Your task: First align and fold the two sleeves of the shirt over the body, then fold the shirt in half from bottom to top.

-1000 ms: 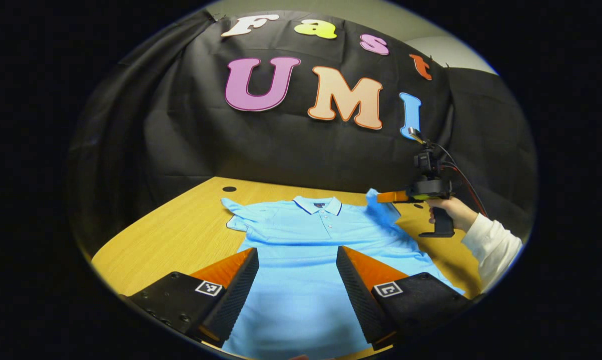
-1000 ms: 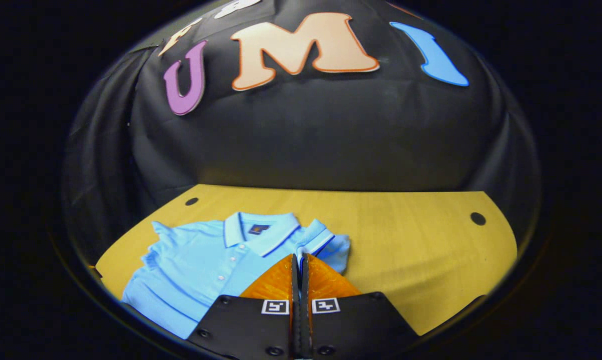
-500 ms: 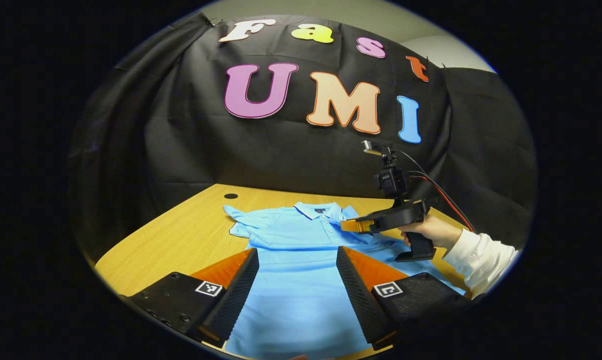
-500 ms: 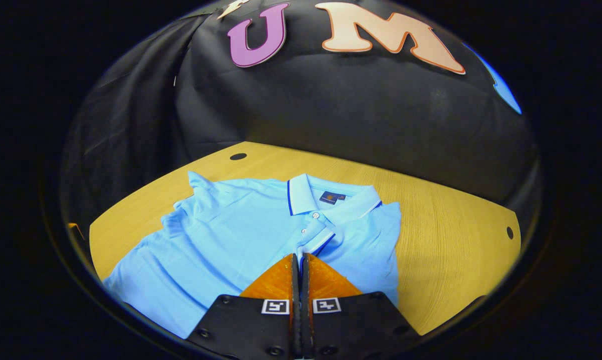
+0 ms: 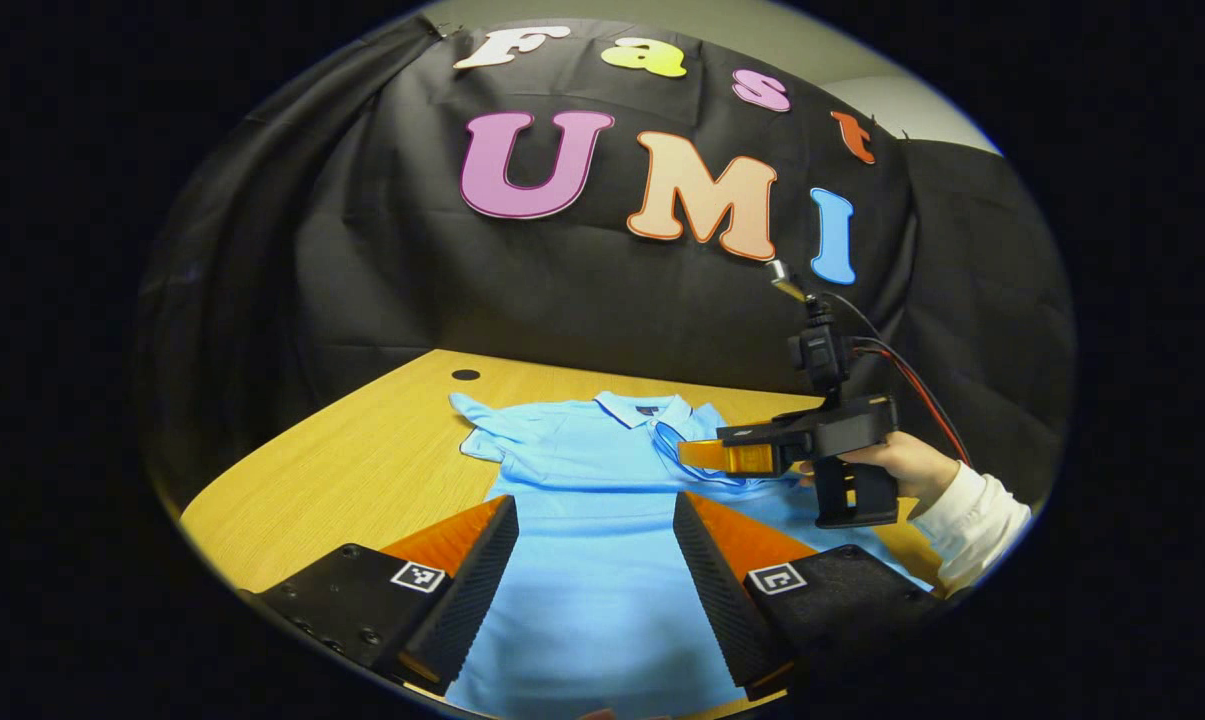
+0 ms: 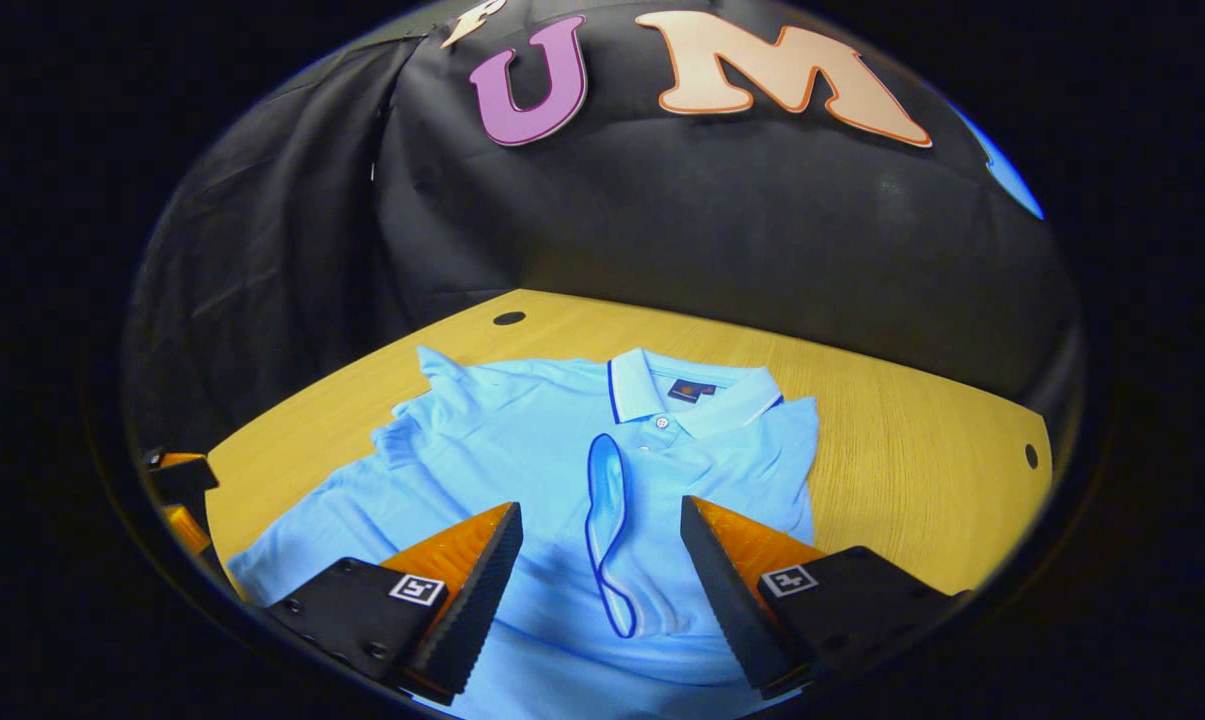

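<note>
A light blue polo shirt (image 6: 482,440) lies face up on the wooden table (image 6: 912,450), collar (image 6: 692,395) at the far end. One sleeve is folded over the chest; its dark-trimmed cuff (image 6: 607,530) lies loose between the fingers of my right gripper (image 6: 602,512), which is open just above it. The other sleeve (image 5: 482,425) is still spread out to the side. In the left gripper view my left gripper (image 5: 594,510) hovers open over the shirt's (image 5: 582,470) lower body, holding nothing. The right gripper (image 5: 697,455) is beyond it, held by a hand (image 5: 887,462).
The table has small round holes (image 6: 509,318) (image 6: 1030,456) near its far corners. Black cloth walls the booth right behind the table. Bare wood lies on both sides of the shirt. The left gripper (image 6: 177,490) is at the left edge of the right gripper view.
My right gripper carried the sleeve across onto the chest, then opened and let it go. The left gripper has stayed open in place.
</note>
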### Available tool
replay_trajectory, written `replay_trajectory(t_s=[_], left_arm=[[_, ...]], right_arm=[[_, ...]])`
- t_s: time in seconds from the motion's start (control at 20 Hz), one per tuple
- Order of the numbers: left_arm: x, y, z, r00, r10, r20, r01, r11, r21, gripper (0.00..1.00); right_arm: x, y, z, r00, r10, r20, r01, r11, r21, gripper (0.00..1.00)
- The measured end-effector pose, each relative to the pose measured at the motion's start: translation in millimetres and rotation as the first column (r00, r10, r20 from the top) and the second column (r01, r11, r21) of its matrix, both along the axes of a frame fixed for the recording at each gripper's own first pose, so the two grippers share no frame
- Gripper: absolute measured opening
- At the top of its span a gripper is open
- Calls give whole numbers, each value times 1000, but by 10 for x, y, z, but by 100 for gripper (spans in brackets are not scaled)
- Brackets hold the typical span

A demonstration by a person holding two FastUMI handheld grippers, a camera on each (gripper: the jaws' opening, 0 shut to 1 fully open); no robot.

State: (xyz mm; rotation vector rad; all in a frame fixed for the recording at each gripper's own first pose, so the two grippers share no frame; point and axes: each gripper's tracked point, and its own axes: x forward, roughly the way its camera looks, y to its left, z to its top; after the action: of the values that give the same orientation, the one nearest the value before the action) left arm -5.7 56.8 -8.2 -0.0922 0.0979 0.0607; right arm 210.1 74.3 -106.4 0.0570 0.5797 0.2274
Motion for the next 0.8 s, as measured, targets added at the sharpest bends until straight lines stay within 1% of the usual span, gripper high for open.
replay_trajectory(t_s=[0.1,0.15,0.3,0.45,0.6,0.7,0.8], left_arm=[[19,94,-22,1000,25,-7,-25,1000,-8,94],[32,116,-19,1000,26,-10,-26,1000,-9,94],[112,196,-43,999,38,-22,-39,999,-18,94],[251,275,-68,997,45,-60,-47,998,-31,93],[451,444,-68,992,65,-107,-67,998,-10,93],[575,626,-44,985,106,-139,-105,994,13,94],[727,700,-4,979,116,-166,-116,993,11,94]], right_arm=[[-172,-4,135,1000,4,21,-5,999,53,99],[-292,-46,183,1000,5,30,-7,998,61,99],[-619,-230,356,998,-25,63,21,997,72,97],[-968,-407,488,994,-47,95,40,997,72,98],[-1250,-570,488,989,-70,127,63,996,61,99],[-1437,-556,426,990,-70,121,59,994,94,98],[-1557,-523,369,991,-64,115,50,991,122,98]])
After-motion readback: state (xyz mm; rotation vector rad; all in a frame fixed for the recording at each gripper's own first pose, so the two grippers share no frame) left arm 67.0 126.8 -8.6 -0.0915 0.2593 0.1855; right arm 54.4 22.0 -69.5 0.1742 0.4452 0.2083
